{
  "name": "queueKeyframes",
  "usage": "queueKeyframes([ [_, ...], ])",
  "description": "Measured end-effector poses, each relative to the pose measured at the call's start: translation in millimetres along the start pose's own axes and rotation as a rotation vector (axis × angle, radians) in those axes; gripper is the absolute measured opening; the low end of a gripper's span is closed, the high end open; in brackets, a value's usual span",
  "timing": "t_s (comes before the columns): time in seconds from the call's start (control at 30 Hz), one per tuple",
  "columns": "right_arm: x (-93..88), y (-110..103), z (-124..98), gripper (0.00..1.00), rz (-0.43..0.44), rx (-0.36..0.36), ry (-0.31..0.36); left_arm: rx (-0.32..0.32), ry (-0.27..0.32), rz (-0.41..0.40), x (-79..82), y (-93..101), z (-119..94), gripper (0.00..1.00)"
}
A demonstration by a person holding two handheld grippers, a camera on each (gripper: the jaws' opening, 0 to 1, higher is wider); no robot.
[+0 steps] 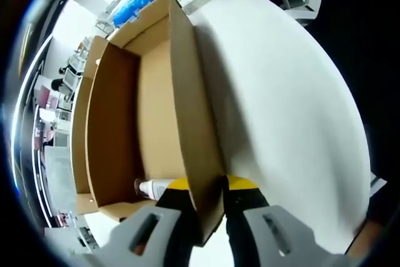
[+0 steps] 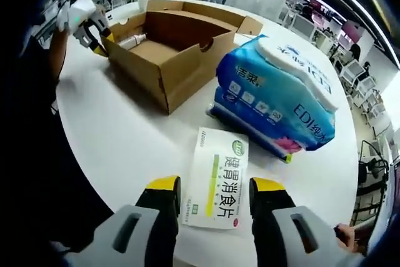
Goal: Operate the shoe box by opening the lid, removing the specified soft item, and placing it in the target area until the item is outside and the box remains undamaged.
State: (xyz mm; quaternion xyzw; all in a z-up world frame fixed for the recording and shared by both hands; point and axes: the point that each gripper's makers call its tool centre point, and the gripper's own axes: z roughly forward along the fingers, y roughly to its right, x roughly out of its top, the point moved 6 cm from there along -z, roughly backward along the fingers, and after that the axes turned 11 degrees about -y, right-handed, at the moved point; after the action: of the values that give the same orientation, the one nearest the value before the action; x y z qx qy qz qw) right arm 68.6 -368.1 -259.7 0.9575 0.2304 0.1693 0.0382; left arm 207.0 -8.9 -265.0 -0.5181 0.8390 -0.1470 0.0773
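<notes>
Two grippers work over a white table (image 2: 125, 148): the left gripper (image 1: 206, 186) has its jaws clamped on one side wall of the open cardboard box (image 1: 156, 92), where a small white tube (image 1: 152, 187) lies inside. The right gripper (image 2: 214, 195) holds its jaws apart around a flat white-and-green packet (image 2: 219, 176) on the table, near two stacked blue soft packs (image 2: 275, 95) beside the box.

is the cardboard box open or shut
Open: the brown cardboard shoe box has its lid folded back, showing its interior with a white tube inside.

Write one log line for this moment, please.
left gripper: shut on box wall | right gripper: open | blue pack: outside
</notes>
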Motion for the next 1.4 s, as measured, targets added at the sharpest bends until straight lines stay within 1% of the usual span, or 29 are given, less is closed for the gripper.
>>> queueKeyframes([
  [0.03, -0.5, 0, 0, 0.45, -0.006, -0.003, -0.007, 0.002, -0.001, 0.003, 0.1, 0.2, 0, 0.14],
  [0.07, -1.3, 2, 0, 0.45, -0.028, -0.007, -0.035, 0.003, -0.001, 0.003, 0.8, 1.3, 1, 0.14],
  [0.13, 0.2, 6, 1, 0.46, -0.027, -0.015, -0.050, 0.000, 0.000, 0.001, 1.2, 1.1, 2, 0.14],
  [0.23, 4.0, 6, 1, 0.48, -0.033, -0.016, -0.055, 0.002, 0.000, 0.003, 1.3, 1.0, 2, 0.14],
  [0.3, 1.5, 5, 5, 0.52, -0.029, 0.001, -0.091, 0.003, 0.001, 0.004, 1.4, 0.8, 2, 0.14],
  [0.37, -0.8, 3, 10, 0.53, -0.068, 0.016, -0.130, 0.001, 0.001, 0.004, 1.6, 0.8, 1, 0.14],
  [0.5, 1.2, -6, 16, 0.53, -0.072, 0.047, -0.160, 0.003, 0.004, 0.006, 1.7, 0.6, 1, 0.14],
  [0.67, 8.4, -5, 15, 0.52, -0.092, 0.036, -0.173, 0.001, 0.002, 0.008, 2.2, -0.1, 1, 0.14],
  [0.73, 9.4, -7, 15, 0.51, -0.104, 0.041, -0.184, 0.003, 0.003, 0.009, 2.1, -0.2, 1, 0.14],
  [0.77, 9.9, -1, 18, 0.50, -0.117, 0.050, -0.189, 0.004, 0.003, 0.009, 2.1, -0.4, 1, 0.14],
  [0.83, 11.0, -1, 20, 0.49, -0.119, 0.068, -0.195, 0.004, 0.001, 0.007, 2.6, -1.6, 1, 0.14],
  [0.97, 11.8, 2, 22, 0.49, -0.130, 0.072, -0.212, 0.004, 0.002, 0.005, 2.3, -1.7, 1, 0.14],
  [1.07, 12.8, 5, 23, 0.48, -0.157, 0.070, -0.229, 0.004, 0.003, 0.005, 2.1, -1.5, 1, 0.14],
  [1.1, 13.4, 6, 23, 0.48, -0.169, 0.071, -0.231, 0.003, 0.003, 0.005, 2.1, -1.2, 1, 0.14],
  [1.17, 15.9, 9, 25, 0.48, -0.224, 0.068, -0.228, 0.003, 0.003, 0.006, 2.0, -0.9, 1, 0.14],
  [1.23, 17.2, 9, 25, 0.48, -0.236, 0.074, -0.244, 0.004, 0.005, 0.008, 2.2, -1.0, 1, 0.14],
  [1.27, 18.7, 11, 26, 0.48, -0.292, 0.072, -0.255, 0.004, 0.005, 0.008, 2.3, 0.3, 1, 0.14],
  [1.33, 20.6, 12, 27, 0.48, -0.361, 0.073, -0.273, 0.004, 0.005, 0.008, 2.4, 1.0, 0, 0.14],
  [1.37, 21.1, 12, 27, 0.48, -0.383, 0.078, -0.284, 0.004, 0.004, 0.008, 2.6, 1.5, 0, 0.14],
  [1.4, 22.4, 13, 28, 0.48, -0.440, 0.076, -0.300, 0.004, 0.004, 0.008, 2.7, 1.8, 0, 0.14],
])
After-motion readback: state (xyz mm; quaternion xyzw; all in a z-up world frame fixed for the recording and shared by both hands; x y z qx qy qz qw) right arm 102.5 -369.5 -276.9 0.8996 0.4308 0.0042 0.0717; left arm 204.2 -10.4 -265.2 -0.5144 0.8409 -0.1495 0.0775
